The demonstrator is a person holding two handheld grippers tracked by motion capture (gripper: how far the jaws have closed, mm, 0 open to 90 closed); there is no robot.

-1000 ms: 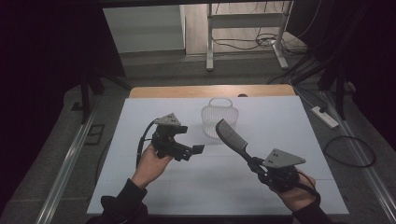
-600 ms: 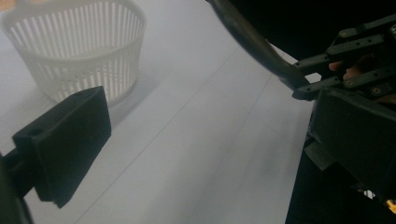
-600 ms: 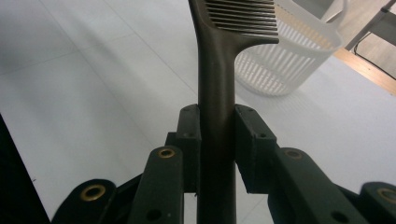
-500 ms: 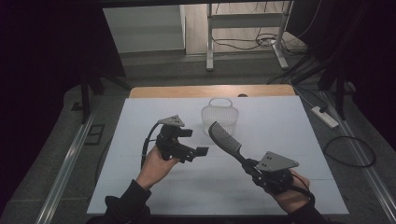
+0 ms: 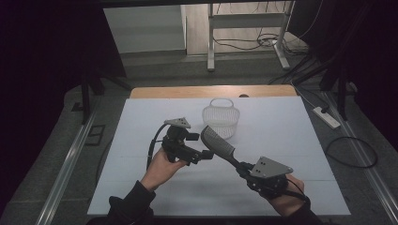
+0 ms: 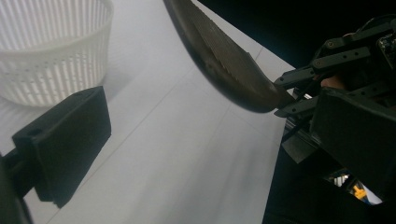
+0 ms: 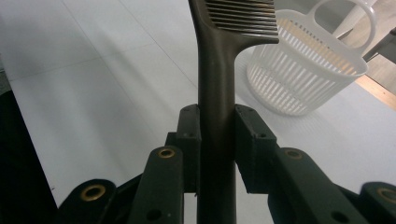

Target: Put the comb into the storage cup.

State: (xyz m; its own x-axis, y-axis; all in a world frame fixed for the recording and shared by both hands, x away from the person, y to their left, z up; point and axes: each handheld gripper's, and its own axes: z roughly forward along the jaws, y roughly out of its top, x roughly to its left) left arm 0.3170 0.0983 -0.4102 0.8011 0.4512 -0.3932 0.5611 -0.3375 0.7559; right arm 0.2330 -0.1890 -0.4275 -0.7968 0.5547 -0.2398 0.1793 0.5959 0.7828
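Observation:
A black comb (image 5: 218, 143) slants up and to the left above the white table, its toothed head toward the basket. My right gripper (image 5: 241, 168) is shut on its handle; in the right gripper view both pads clamp the handle (image 7: 217, 140) below the teeth (image 7: 243, 18). My left gripper (image 5: 206, 153) is open just left of the comb's head. In the left gripper view the comb (image 6: 224, 60) crosses ahead of the wide gap between the jaws, apart from the left pad (image 6: 65, 144). A white slotted basket (image 5: 219, 117) stands upright behind both grippers.
The white table sheet (image 5: 291, 136) stretches bare to the left and right of the hands. A wooden strip (image 5: 187, 91) borders its far edge. A power strip (image 5: 326, 117) and cables lie on the floor at the right. Metal rails run along both sides.
My right gripper has carried the comb left and nearer to the person, bringing its head up to the left gripper. The left gripper has barely shifted and stays open.

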